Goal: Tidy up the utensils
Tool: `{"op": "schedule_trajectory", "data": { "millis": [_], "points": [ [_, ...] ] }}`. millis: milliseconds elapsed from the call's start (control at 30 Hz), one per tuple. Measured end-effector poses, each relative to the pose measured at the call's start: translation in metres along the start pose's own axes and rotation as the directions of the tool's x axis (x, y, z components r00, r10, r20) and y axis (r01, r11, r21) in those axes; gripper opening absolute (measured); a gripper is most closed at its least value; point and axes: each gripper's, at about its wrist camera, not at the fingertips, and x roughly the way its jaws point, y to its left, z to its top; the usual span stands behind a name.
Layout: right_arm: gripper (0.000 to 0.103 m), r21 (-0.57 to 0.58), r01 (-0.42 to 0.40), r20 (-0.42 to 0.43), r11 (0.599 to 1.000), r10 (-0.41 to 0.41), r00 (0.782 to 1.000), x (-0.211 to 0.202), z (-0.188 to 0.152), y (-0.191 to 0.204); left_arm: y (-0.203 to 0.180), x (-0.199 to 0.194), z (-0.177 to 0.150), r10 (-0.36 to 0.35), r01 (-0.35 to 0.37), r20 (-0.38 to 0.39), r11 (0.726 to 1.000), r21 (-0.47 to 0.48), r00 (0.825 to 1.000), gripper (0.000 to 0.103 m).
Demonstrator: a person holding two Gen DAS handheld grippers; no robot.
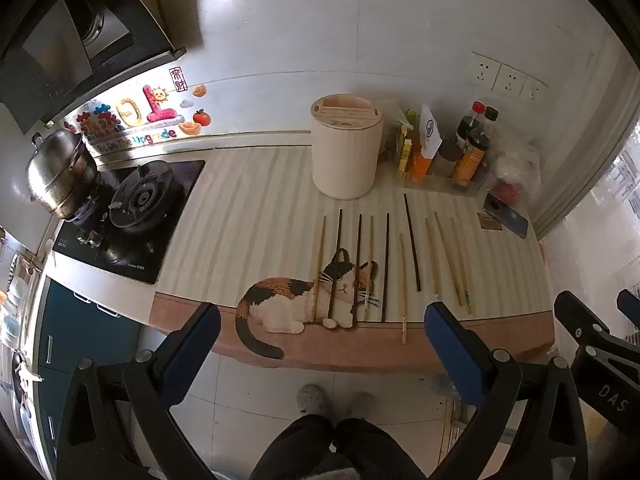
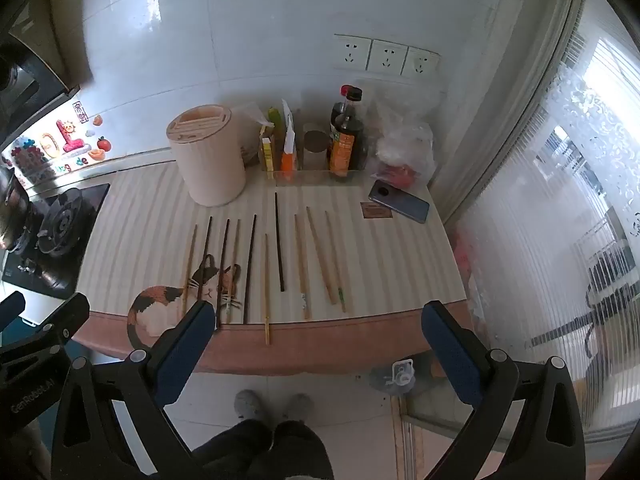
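Note:
Several chopsticks, some dark [image 1: 412, 242] [image 2: 279, 241] and some light bamboo [image 1: 403, 288] [image 2: 266, 288], lie side by side on the striped cat mat [image 1: 240, 220] [image 2: 140, 216]. A round beige utensil holder [image 1: 346, 146] [image 2: 208, 156] with slots in its lid stands behind them. My left gripper [image 1: 322, 320] is open and empty, held above the counter's front edge. My right gripper [image 2: 318, 320] is open and empty too, beside the left one. The right gripper's body shows at the right edge of the left wrist view [image 1: 600, 344].
A clear tray of bottles and sauce boxes [image 1: 444, 156] [image 2: 320, 148] stands at the back right, with a phone [image 1: 506, 216] [image 2: 399, 201] and plastic bags [image 2: 404, 152] beside it. A gas hob [image 1: 136, 208] and a steel pot [image 1: 60, 172] are at the left. Wall sockets [image 2: 384, 56] are above.

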Motion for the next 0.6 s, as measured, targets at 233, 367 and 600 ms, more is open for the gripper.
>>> {"op": "schedule_trajectory", "data": {
  "millis": [233,367,600],
  "points": [
    [0.103,-0.004,0.006,-0.005,1.0,-0.006,1.0,-0.001,-0.001,0.0,-0.005,-0.003,0.001,0.002,-0.002,0.004,1.0,-0.003,1.0,0.103],
    [0.103,-0.001,0.007,0.0,1.0,-0.007,1.0,0.0,0.0,-0.01,-0.007,0.001,0.005,-0.008,0.008,0.007,1.0,-0.001,1.0,0.103],
    [0.103,-0.001,0.009,-0.002,1.0,-0.009,1.0,-0.002,0.003,-0.006,-0.008,-0.002,0.007,-0.012,0.012,0.007,1.0,0.0,1.0,0.103]
  ]
}}
